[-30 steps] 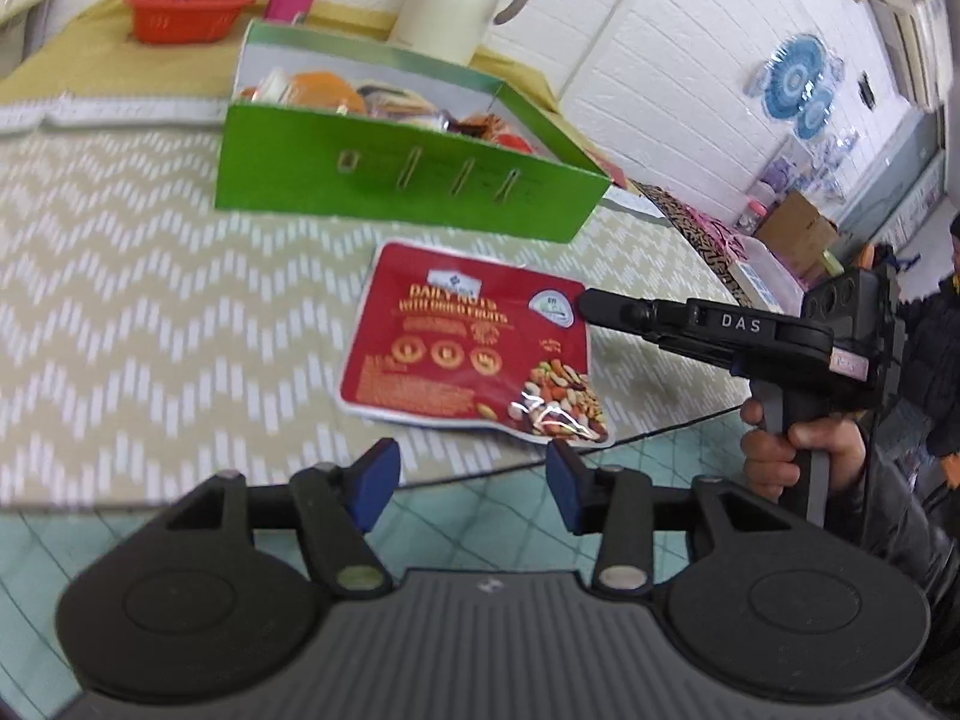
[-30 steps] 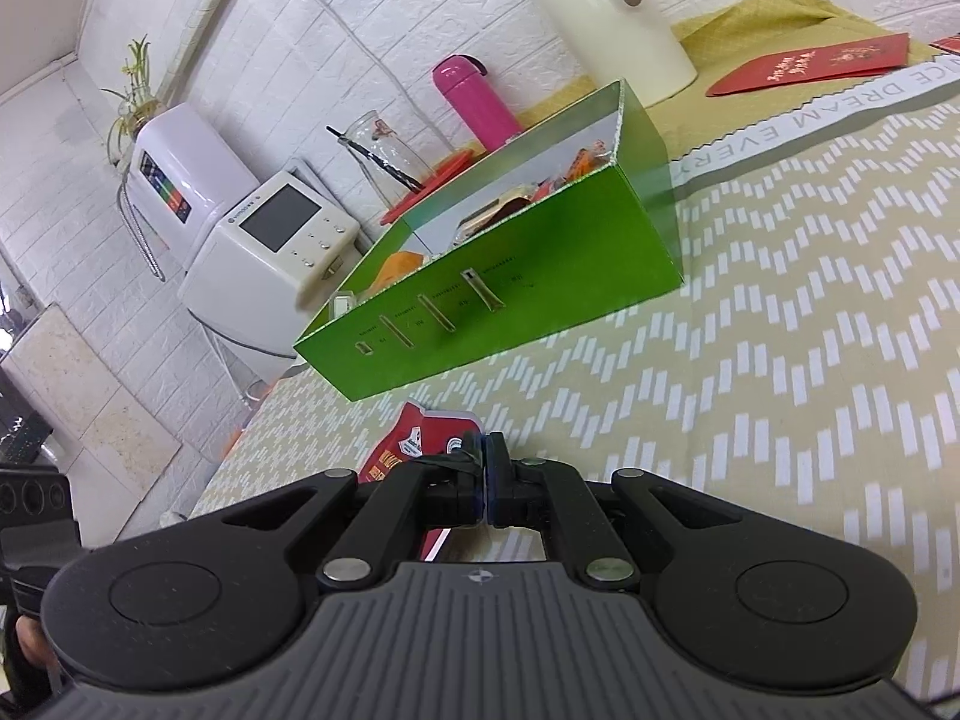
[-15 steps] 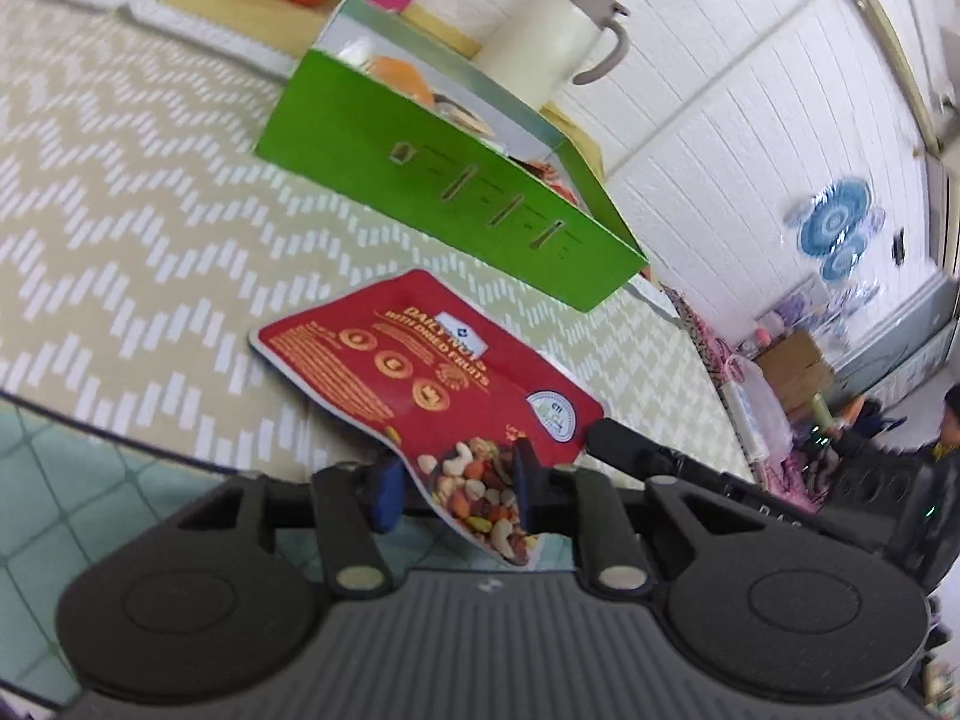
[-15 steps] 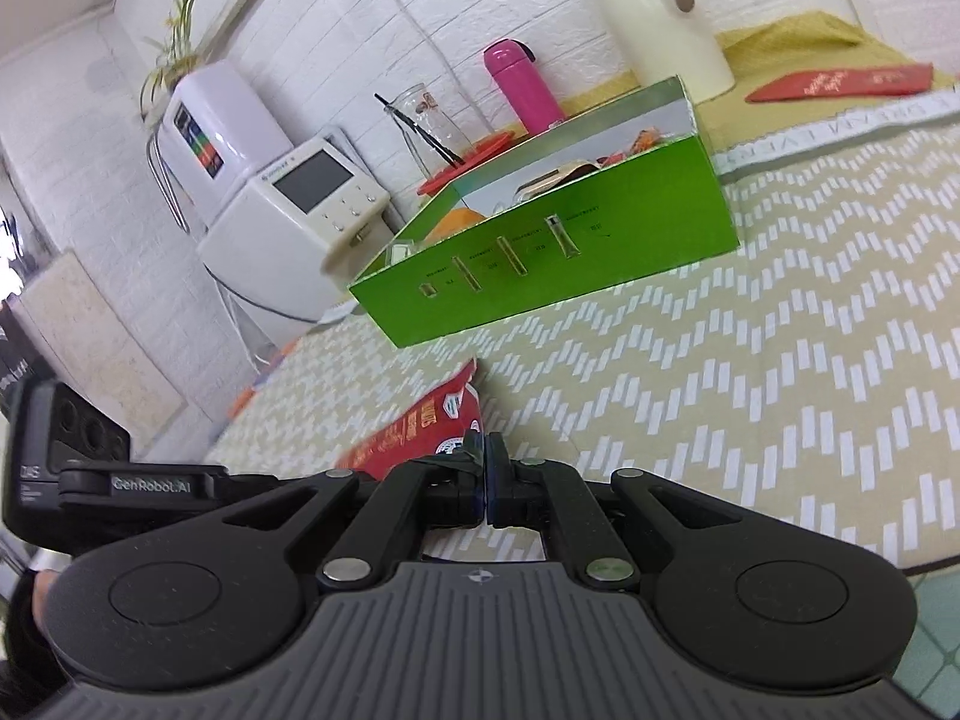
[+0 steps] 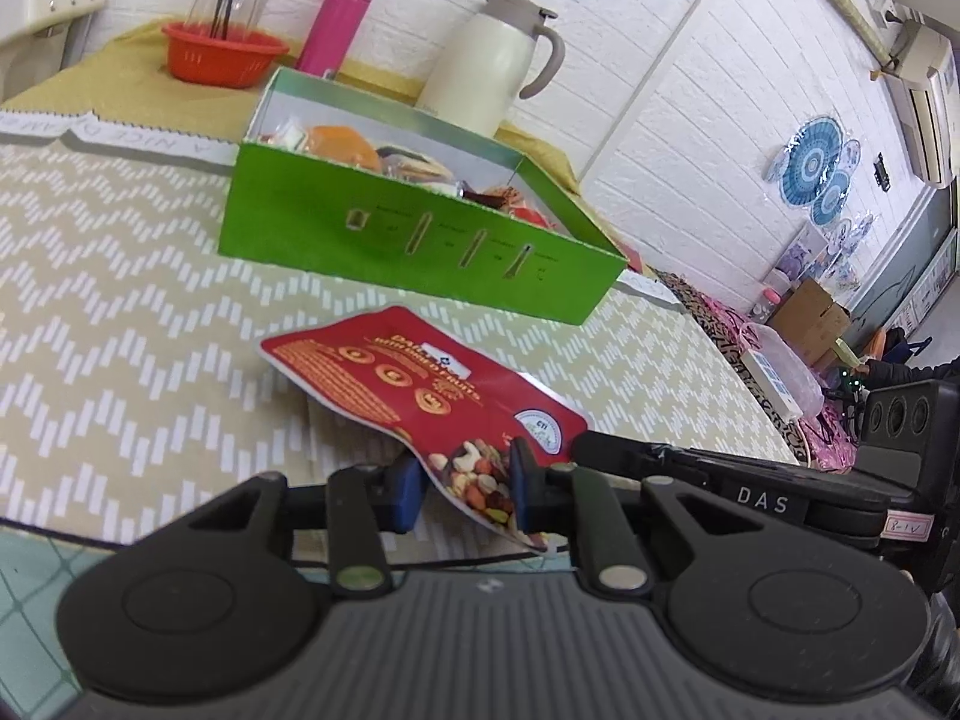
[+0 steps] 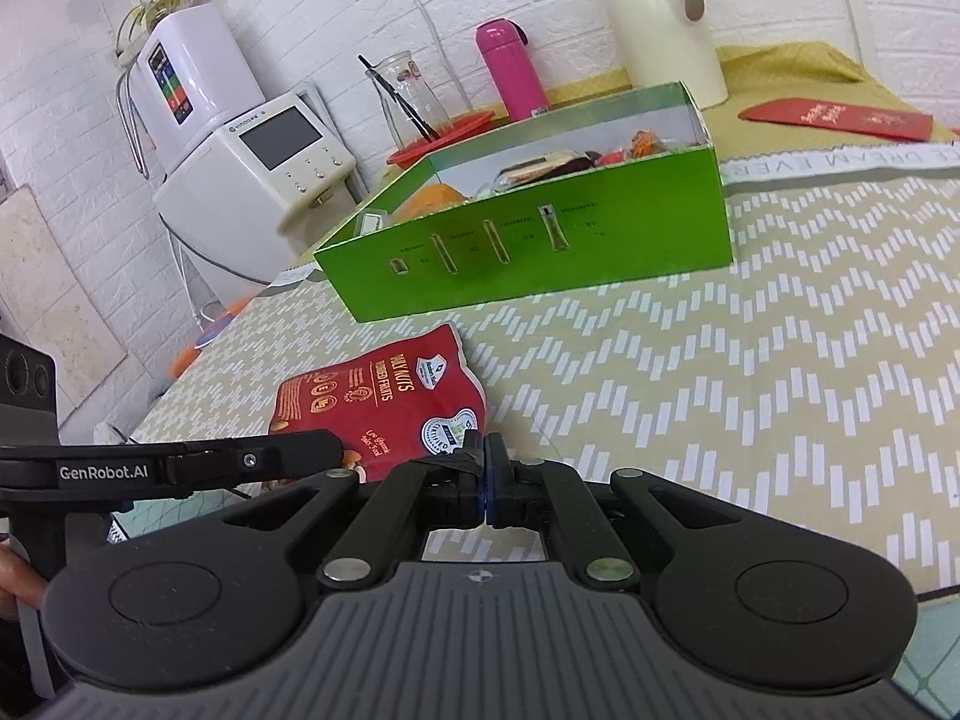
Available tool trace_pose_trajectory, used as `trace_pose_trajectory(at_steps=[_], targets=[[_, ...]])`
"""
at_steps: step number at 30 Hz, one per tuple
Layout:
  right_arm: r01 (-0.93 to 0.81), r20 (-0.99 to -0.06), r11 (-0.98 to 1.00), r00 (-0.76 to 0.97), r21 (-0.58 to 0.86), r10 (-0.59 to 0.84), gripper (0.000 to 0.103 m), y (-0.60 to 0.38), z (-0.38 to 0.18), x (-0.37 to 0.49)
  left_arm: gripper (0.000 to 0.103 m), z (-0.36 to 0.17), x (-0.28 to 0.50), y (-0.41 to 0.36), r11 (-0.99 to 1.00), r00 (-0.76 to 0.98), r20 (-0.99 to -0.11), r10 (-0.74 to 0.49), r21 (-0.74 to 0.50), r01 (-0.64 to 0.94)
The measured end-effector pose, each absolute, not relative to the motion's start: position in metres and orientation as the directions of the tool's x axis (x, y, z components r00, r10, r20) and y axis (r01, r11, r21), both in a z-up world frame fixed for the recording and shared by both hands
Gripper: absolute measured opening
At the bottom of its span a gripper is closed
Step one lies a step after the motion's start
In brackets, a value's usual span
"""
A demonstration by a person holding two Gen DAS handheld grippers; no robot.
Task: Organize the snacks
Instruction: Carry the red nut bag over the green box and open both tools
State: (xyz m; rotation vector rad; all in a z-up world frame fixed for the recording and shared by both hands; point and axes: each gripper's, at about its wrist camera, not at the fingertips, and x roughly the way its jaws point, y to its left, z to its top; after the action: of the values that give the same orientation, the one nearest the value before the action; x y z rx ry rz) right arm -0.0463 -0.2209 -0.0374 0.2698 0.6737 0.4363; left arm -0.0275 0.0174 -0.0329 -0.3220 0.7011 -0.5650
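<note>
My left gripper (image 5: pixel 465 489) has its blue pads either side of the near corner of the red nut pouch (image 5: pixel 420 396). The jaws are narrowed onto that corner and the pouch's near end is off the cloth, with its far end angled toward 11 o'clock. I read that as clamped on the pouch.

My right gripper (image 6: pixel 483 468) has its pads pressed together, and a corner of the pouch (image 6: pixel 384 399) sits right at the tips. I can't tell whether any film is actually pinched there. In the left wrist view the right tool comes in from 3 o'clock, with its tip just beside the pouch's corner.

The pouch is over the chevron tablecloth (image 5: pixel 120 312), near the table's front edge. It's just in front of the green box (image 5: pixel 414 240), at 12 o'clock, and apart from it. The box is open-topped with other snacks inside.

Behind the box:
- Cream jug (image 5: pixel 492 60) at 12 o'clock.
- Pink bottle (image 5: pixel 339 18) at 11 o'clock.
- Red bowl (image 5: pixel 222 57) at 10 o'clock.

In the right wrist view a white appliance (image 6: pixel 264 174) stands off the table at 10 o'clock.
</note>
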Motion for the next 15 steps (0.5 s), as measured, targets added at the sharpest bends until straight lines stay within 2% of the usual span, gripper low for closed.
trace_pose_trajectory(at_steps=[15], targets=[[-0.331, -0.479, 0.889, 0.753, 0.317, 0.451, 0.002, -0.213, -0.017, -0.057, 0.013, -0.004, -0.04, 0.012, 0.821, 0.685, -0.454, -0.57, -0.348, 0.452]])
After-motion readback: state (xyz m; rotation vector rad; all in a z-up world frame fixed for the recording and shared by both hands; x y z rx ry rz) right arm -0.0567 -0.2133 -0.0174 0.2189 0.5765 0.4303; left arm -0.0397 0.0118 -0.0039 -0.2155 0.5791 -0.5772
